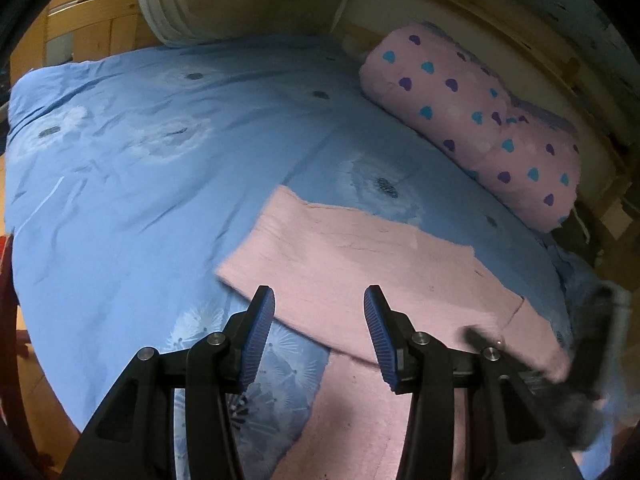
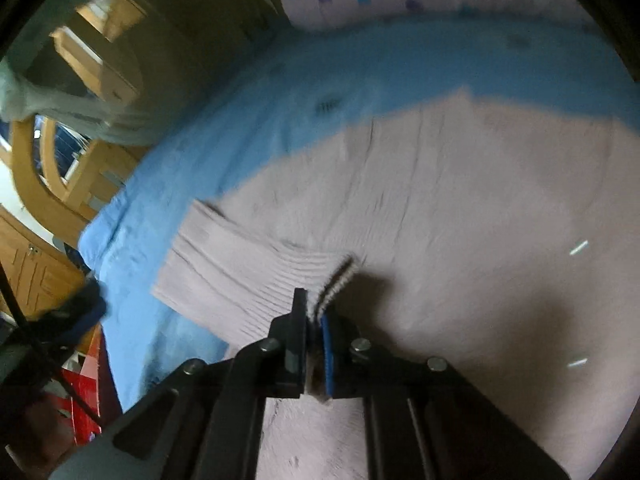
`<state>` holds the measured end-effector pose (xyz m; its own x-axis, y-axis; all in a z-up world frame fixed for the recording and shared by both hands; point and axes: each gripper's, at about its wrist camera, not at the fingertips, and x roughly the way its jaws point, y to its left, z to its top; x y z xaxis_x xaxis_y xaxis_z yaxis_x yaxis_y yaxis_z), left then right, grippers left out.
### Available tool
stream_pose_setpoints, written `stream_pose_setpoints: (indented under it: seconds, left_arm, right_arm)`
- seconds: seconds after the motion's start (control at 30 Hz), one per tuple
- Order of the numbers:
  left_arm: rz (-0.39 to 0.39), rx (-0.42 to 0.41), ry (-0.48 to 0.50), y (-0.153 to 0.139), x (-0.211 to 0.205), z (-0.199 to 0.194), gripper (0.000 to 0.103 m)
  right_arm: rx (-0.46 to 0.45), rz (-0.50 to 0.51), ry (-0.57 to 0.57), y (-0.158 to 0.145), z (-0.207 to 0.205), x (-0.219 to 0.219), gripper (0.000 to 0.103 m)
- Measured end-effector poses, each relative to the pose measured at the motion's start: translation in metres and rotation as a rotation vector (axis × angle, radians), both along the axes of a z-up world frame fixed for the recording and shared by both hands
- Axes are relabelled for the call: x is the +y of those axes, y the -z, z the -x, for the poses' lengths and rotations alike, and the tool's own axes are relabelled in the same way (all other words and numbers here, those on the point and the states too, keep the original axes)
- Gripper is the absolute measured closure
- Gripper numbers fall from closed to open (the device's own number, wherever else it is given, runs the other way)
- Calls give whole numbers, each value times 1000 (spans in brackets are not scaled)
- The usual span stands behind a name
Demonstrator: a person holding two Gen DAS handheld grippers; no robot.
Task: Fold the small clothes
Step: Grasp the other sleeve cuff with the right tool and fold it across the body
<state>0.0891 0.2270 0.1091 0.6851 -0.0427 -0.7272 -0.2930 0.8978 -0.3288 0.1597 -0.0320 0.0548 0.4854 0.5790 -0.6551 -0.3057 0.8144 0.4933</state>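
Blue pads of the left gripper (image 1: 319, 312) sit closest in the left view, jaws parted with nothing between them, hanging above the pink garment (image 1: 360, 256). That garment lies spread on the blue bedsheet (image 1: 120, 160), one long part running up toward the heart-print pillow (image 1: 480, 120) at the far edge. At the lower right a dark blur crosses the cloth (likely the other gripper, though it is too smeared to be sure).

Over to the right view: right gripper (image 2: 314, 308) is clamped tight on an edge of the garment (image 2: 460, 200), a doubled, ribbed lip of cloth standing up between the pads. A narrower part of the garment (image 2: 208, 264) sticks out to the left over the sheet (image 2: 280, 80); whether it is a sleeve or a leg I cannot tell.

Judging the step: a fold is starting from this pinched edge. To do it well, lift just enough to clear the cloth below, carry the edge straight across so the sides line up, and use the free left gripper to pin or smooth the body. Pulling too hard would drag the whole garment along the sheet.
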Motion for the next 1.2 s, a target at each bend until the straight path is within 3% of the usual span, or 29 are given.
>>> stream_pose_setpoints:
  seconds: [0.1,0.2,0.37,0.47,0.53,0.63,0.83,0.97,1.07,1.2]
  left_arm:
    - [19,13,-18,5,0,-2,77]
    - [43,36,-21,10,-9,-6,77]
    - [126,15,114,9,-38,-6,77]
    - [75,5,126,7,-55,-10,77]
    - [21,45,99,11,-63,-18,77]
    - [10,77,48,21,-74,-27,77]
    - [-95,115,91,50,-107,-40,77]
    - [-69,159,151,64,-118,-47,77]
    - [-94,172,164,68,-122,-47,77]
    - [-175,225,144,77,-121,-47,77]
  right_arm:
    - [-20,-4,32,-21,5,-39,97]
    - [-45,117,27,-31,9,-77,97]
    - [-35,159,81,-30,15,-147,97]
    - [-35,113,130,-21,23,-191,97]
    - [-29,77,173,-14,28,-216,97]
    - [4,96,225,-16,24,-241,97]
    - [-27,78,246,-18,30,-261,97]
    - [26,83,285,-4,28,-266,97]
    - [36,60,305,-3,28,-272,96]
    - [38,134,349,4,29,-271,96]
